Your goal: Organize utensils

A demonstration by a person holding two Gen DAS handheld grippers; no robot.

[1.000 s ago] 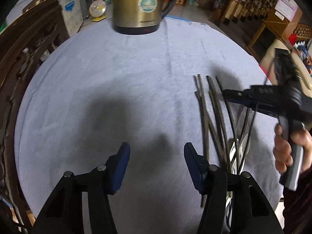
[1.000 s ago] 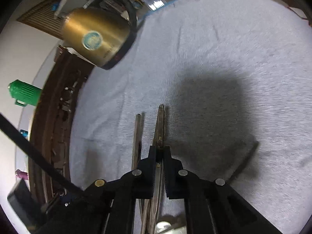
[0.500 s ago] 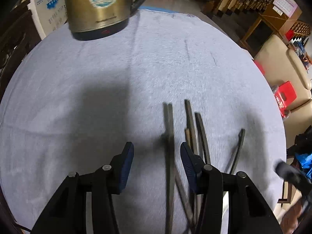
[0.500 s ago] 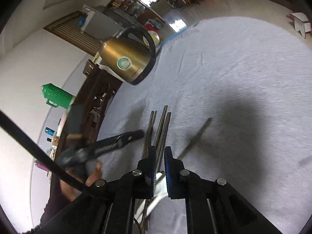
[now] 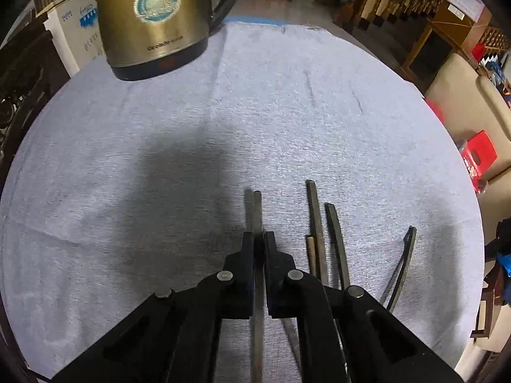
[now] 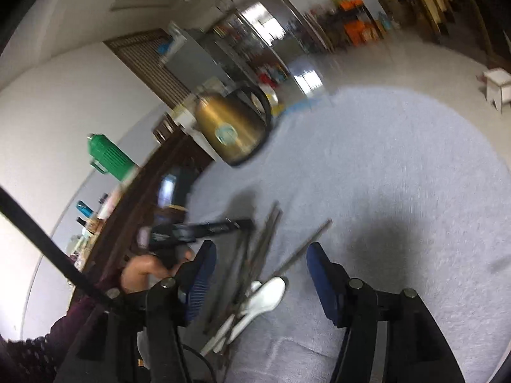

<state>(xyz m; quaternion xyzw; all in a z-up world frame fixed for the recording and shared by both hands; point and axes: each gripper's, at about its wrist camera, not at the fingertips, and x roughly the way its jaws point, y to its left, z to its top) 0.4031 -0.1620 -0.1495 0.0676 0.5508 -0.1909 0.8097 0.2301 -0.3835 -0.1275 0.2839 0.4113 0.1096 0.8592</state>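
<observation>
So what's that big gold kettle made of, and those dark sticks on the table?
The kettle looks like metal with a brushed gold finish, since it shines and reflects light; its base looks like black plastic. The chopsticks are dark and dull with square ends, probably wood, though I can't be sure.

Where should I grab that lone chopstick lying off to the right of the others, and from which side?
Take the lone chopstick near the middle of its shaft, coming down from above with the fingers either side of it. It lies flat on the grey cloth, thin and slightly angled, with bare cloth on both sides there. Its near end runs toward the white spoons, so a grip lower down is probably more crowded.
</observation>
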